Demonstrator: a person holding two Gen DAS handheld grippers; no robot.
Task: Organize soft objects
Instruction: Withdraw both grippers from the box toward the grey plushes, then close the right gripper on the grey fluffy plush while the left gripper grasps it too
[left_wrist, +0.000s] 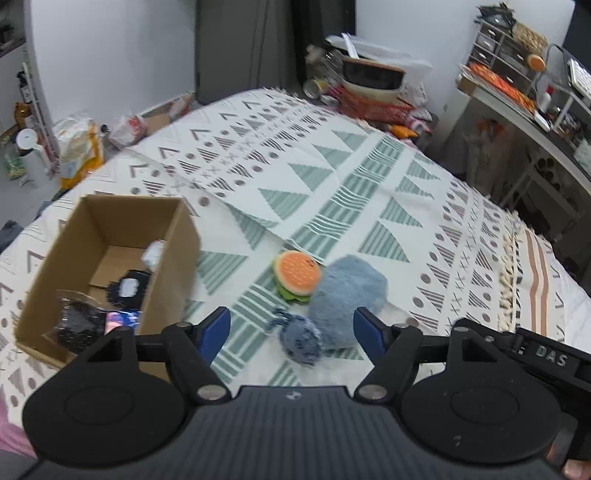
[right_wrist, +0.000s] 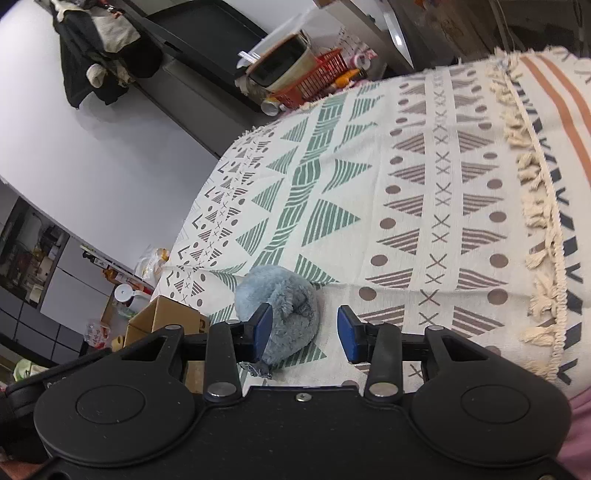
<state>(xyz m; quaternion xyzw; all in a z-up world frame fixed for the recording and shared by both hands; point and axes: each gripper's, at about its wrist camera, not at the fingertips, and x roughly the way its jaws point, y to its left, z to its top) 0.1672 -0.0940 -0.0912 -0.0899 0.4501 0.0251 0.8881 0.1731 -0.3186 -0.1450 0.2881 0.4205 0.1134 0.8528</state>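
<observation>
Blue fluffy plush (left_wrist: 347, 295) sits on the bed (left_wrist: 369, 177), burger toy (left_wrist: 296, 275) at its 10 o'clock, denim toy (left_wrist: 300, 339) at 7, cardboard box (left_wrist: 107, 273) off at 9. My left gripper (left_wrist: 291, 330) and right gripper (right_wrist: 304, 328) both hang with fingers apart, empty. Worry: closing left could snag two toys together.

Both wrist views low over bedspread (left_wrist: 332, 155), sharing fluffy blue plush (left_wrist: 347, 291).

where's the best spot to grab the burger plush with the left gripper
Probably across the bun's sides, coming down from above. The burger lies tilted, bun top facing up, with its right edge against the blue plush, so set the open left gripper fingers front and back rather than left and right.
</observation>
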